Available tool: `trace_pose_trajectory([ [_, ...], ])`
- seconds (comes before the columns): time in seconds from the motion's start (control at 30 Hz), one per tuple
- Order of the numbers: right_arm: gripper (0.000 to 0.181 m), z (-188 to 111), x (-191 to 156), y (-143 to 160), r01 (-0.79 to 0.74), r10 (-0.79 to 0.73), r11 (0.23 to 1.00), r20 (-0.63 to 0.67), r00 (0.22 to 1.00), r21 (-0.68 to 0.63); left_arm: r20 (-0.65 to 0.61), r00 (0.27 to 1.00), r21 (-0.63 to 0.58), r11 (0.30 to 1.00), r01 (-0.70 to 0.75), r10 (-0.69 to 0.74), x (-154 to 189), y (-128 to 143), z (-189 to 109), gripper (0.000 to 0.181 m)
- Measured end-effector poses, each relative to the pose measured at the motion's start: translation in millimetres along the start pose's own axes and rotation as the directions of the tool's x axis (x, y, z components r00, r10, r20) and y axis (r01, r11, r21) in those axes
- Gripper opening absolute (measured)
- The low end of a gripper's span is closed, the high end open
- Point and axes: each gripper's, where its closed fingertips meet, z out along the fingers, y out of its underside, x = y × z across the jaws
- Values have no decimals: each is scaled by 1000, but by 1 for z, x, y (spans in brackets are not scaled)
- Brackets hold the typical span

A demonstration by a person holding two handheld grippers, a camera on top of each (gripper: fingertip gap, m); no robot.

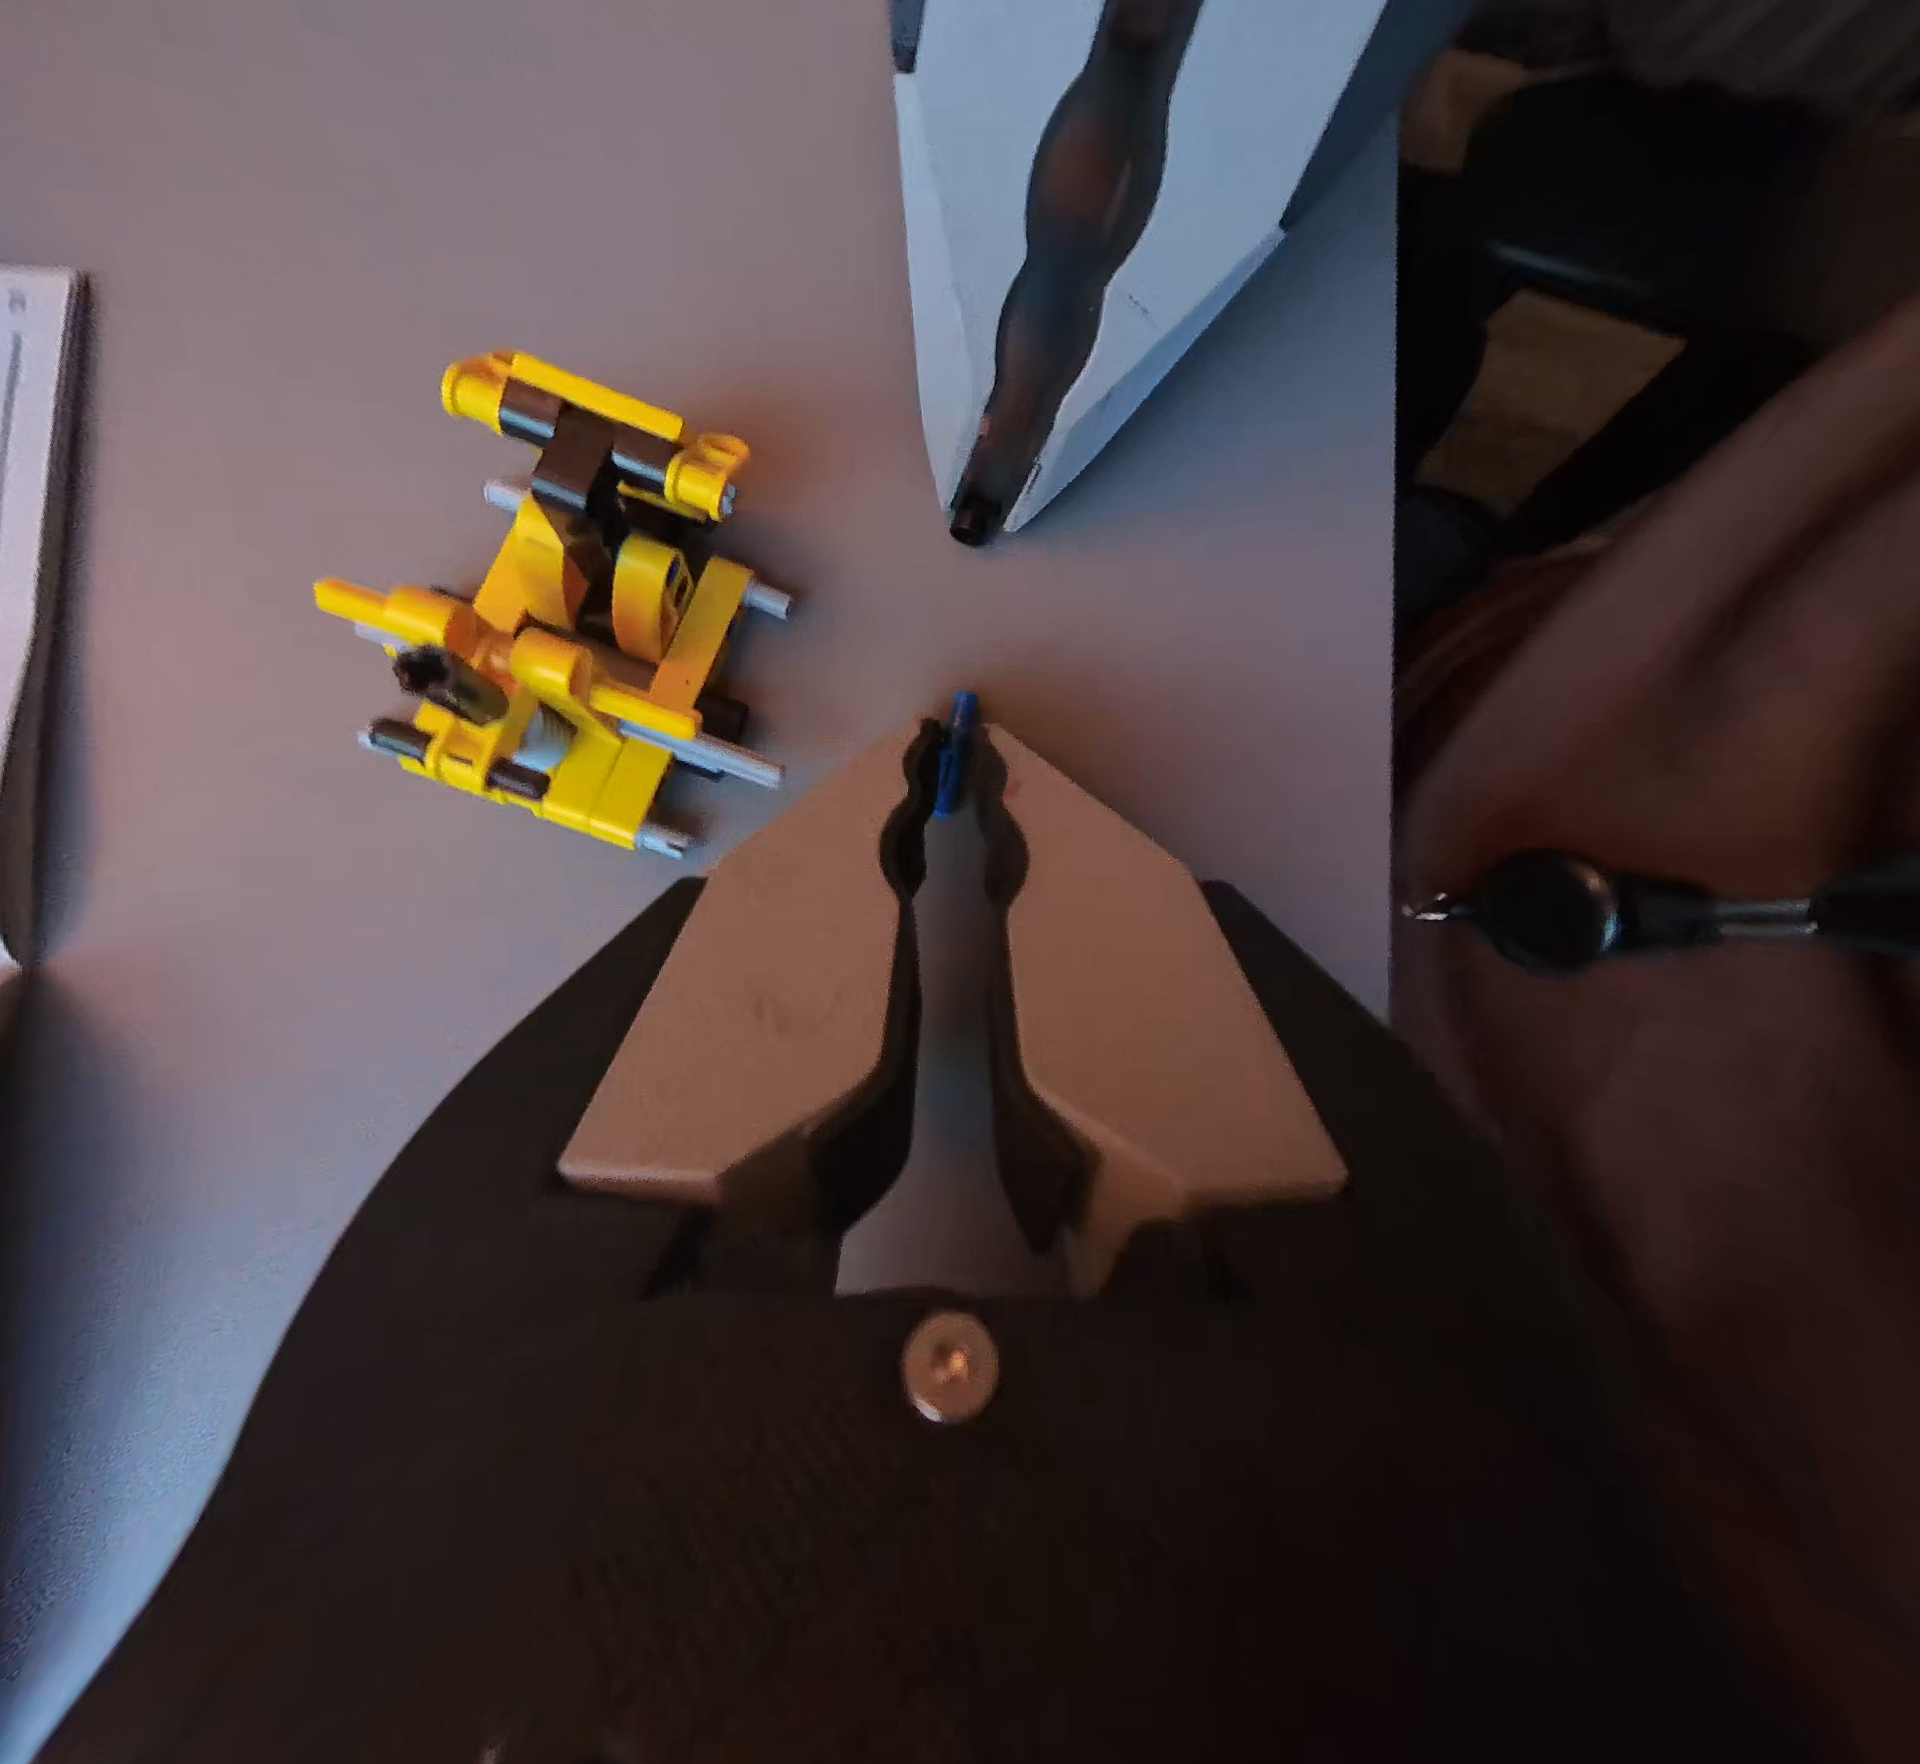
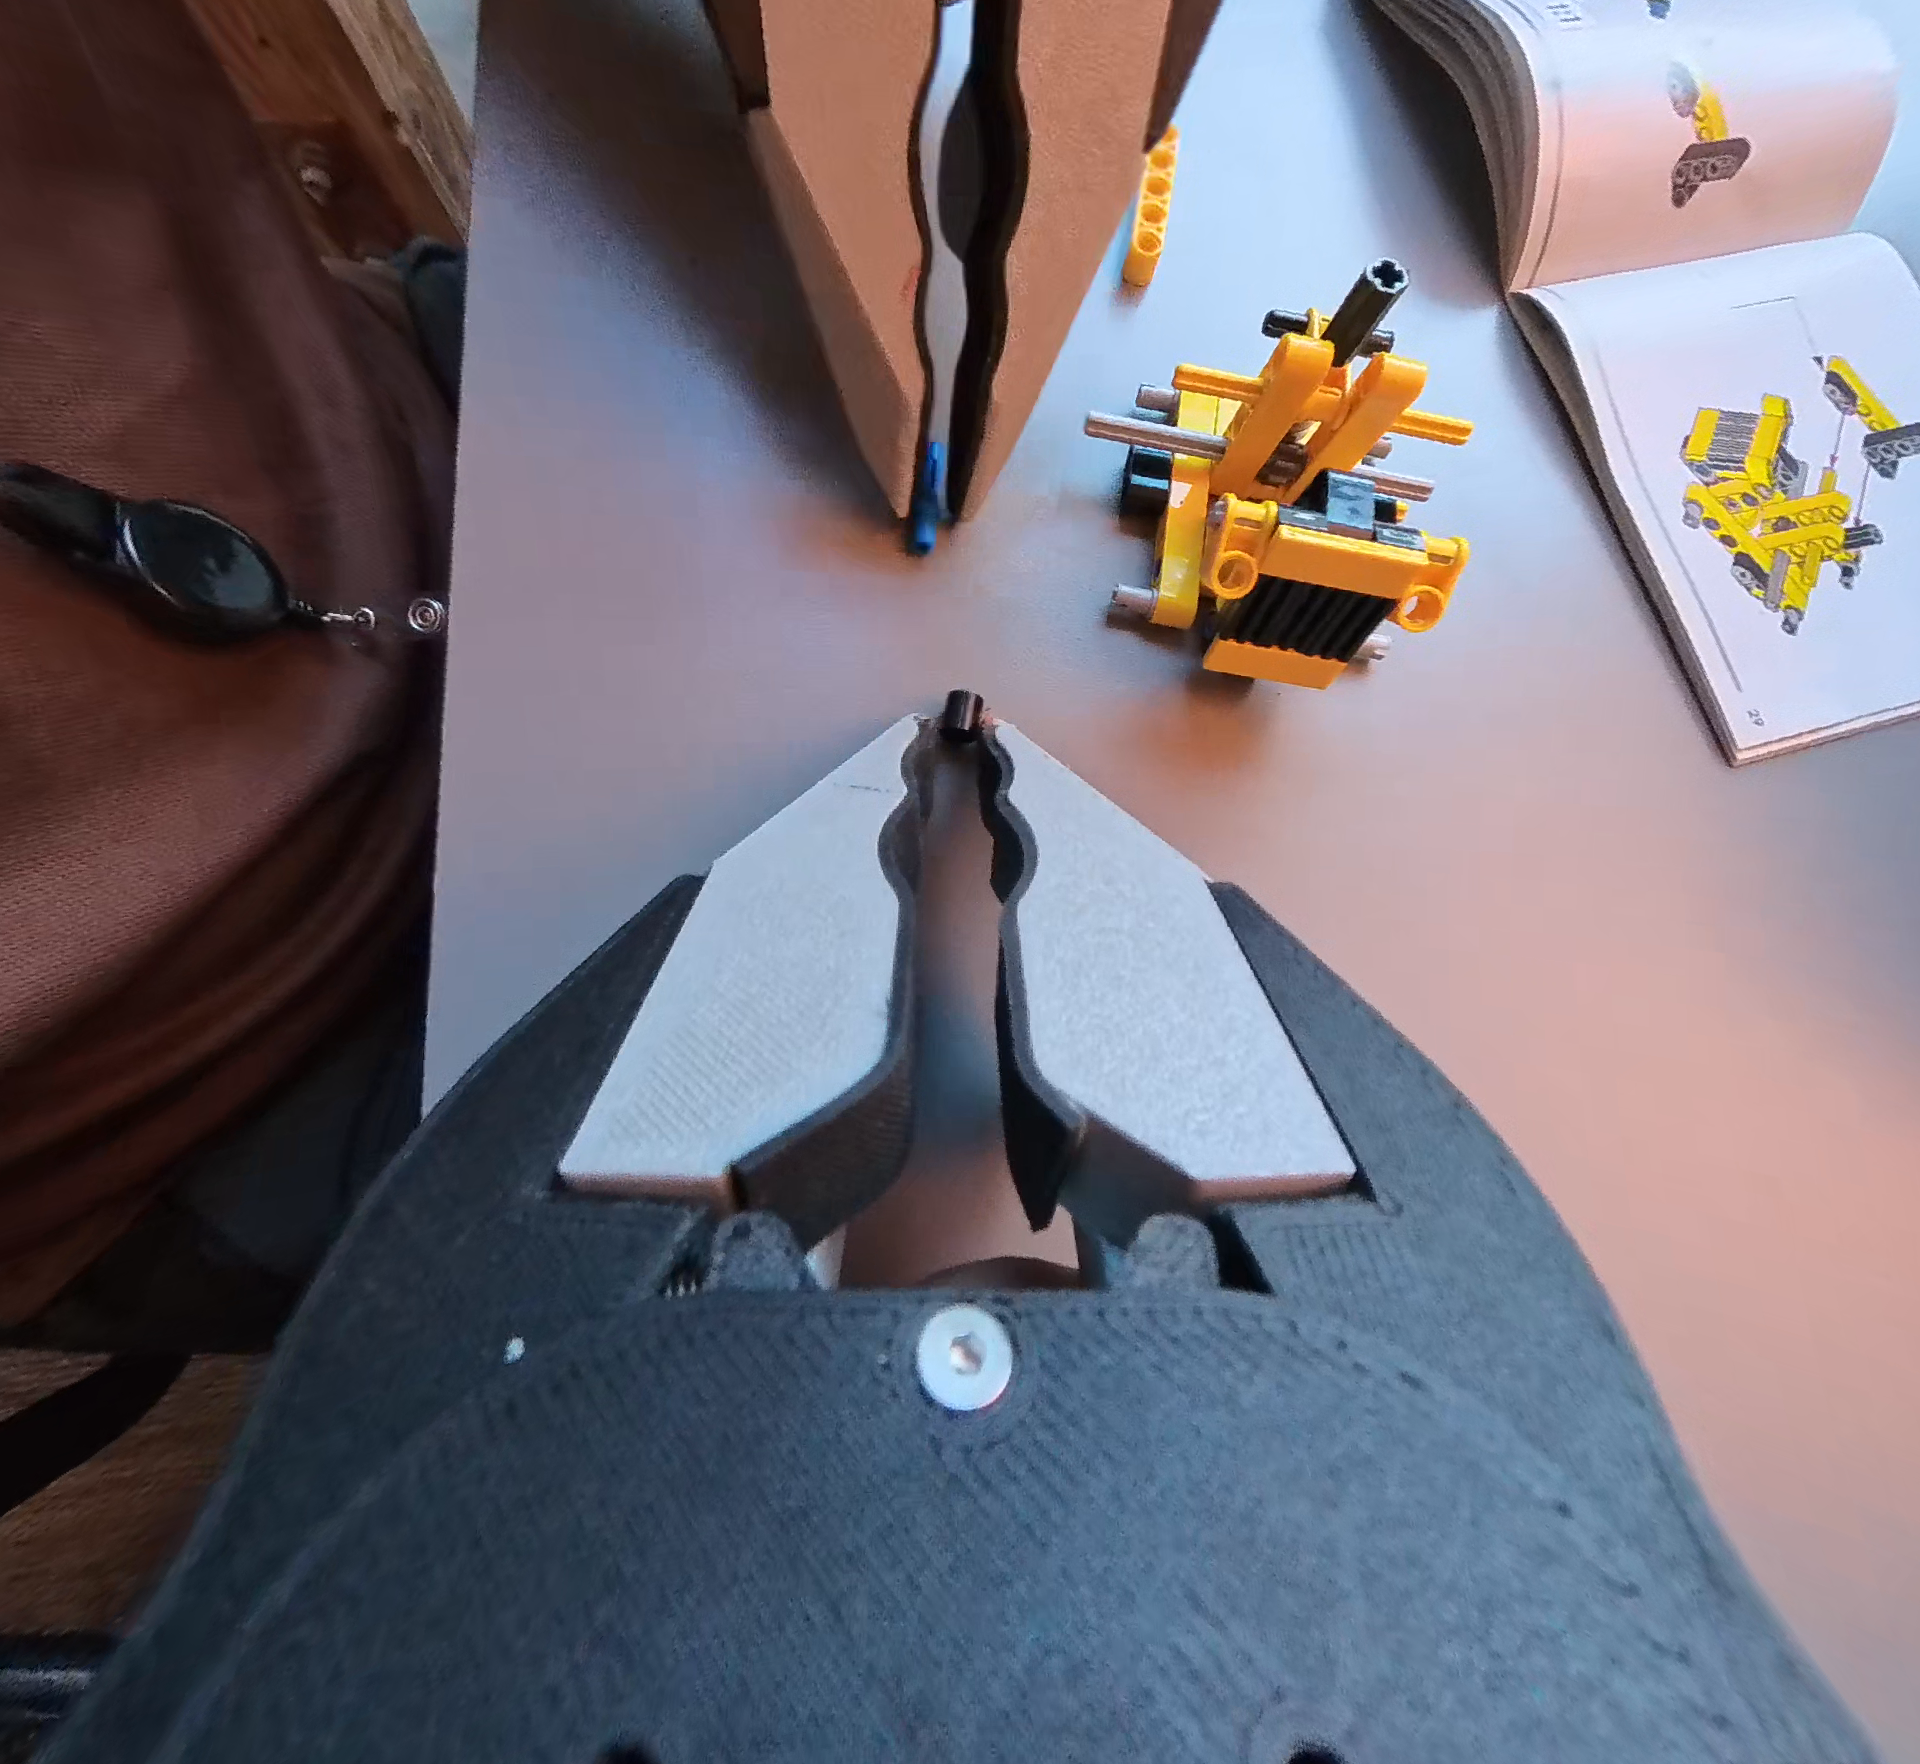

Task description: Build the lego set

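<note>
Left gripper pinches slim blue pin; right gripper pinches stubby black bush.

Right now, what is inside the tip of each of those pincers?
The left gripper pinches a small blue pin; the right gripper pinches a small black piece. The fingers cover part of each.

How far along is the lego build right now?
Done: a yellow model stands partly assembled on the table, beside the open instruction booklet. In hand: the left tongs grip a blue pin; the right tongs grip a small black piece, tips facing. Left: joining those and fitting the loose yellow beam.
</note>
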Motion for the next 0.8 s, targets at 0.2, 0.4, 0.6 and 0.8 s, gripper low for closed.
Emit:
trace_pose_trajectory([
  [0.2, 4, 5, -5, -6, 16, -16, 1000, 26, 1000, 4, 23, 990, 85, 987, 135, -138, 1, 8, -12, 17],
  [0.4, 4, 16, -17, -16, 68, -68, 998, 60, 996, 11, 9, 998, 57, 996, 67, -67, 11, 12, -11, 11],
  [0.6, 3, 22, -34, -25, 105, -106, 994, 98, 990, 19, 59, 998, 46, 999, -1, -2, 9, 10, -7, 3],
  [0.8, 3, 21, -38, -29, 122, -125, 992, 87, 988, 44, 233, 973, 38, 999, -5, -4, -11, 19, -19, 23],
])
